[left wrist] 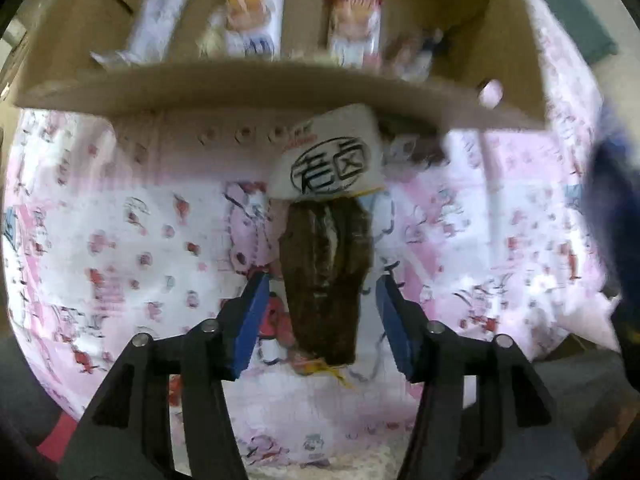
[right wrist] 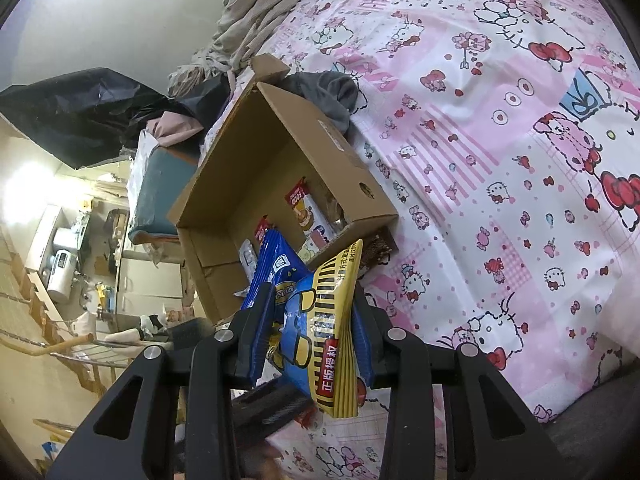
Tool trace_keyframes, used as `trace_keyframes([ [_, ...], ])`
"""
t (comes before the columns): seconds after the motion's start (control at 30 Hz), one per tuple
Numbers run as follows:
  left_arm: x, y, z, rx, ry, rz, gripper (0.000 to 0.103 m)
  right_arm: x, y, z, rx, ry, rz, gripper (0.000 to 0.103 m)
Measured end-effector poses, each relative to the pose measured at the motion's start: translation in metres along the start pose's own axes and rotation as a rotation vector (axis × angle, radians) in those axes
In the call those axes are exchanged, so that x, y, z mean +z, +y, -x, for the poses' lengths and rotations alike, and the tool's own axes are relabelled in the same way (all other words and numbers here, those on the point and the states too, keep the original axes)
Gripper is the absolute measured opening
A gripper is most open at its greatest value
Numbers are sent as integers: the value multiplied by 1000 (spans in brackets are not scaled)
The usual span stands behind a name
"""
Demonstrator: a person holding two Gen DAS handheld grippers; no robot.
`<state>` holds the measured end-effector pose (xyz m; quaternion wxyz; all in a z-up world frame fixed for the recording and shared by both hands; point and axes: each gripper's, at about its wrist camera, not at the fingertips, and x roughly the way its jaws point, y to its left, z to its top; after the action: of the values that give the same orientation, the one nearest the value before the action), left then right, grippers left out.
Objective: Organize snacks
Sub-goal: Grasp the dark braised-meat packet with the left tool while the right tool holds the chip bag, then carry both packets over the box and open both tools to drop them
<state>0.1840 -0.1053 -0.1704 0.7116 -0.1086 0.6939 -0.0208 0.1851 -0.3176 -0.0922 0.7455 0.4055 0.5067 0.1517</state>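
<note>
Left gripper (left wrist: pixel 322 312) hangs over the pink bedsheet (left wrist: pixel 120 240), jaws apart either side of a brown snack packet (left wrist: pixel 324 276) lying flat, pads clear of it. Just beyond, the cardboard box (left wrist: pixel 256 88) holds several packets. Right gripper (right wrist: pixel 310 340) is clamped on a blue-and-yellow snack bag (right wrist: pixel 320 320), near the box.

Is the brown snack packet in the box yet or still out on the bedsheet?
Still out. The brown snack packet lies on the bedsheet in front of the cardboard box, between the open left gripper fingers, untouched.
</note>
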Motion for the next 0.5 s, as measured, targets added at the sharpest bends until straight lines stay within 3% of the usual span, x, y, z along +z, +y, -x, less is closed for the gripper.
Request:
trace_keyframes([
  [0.13,0,-3,-5,28,-28,2,39,1,-5,5,1,-11,-12,38],
  [0.27,-4,-6,12,5,-49,-27,38,1,-4,7,12,-10,-10,38],
  [0.5,-37,36,68,-67,-96,-24,38,-2,3,7,32,-9,0,38],
])
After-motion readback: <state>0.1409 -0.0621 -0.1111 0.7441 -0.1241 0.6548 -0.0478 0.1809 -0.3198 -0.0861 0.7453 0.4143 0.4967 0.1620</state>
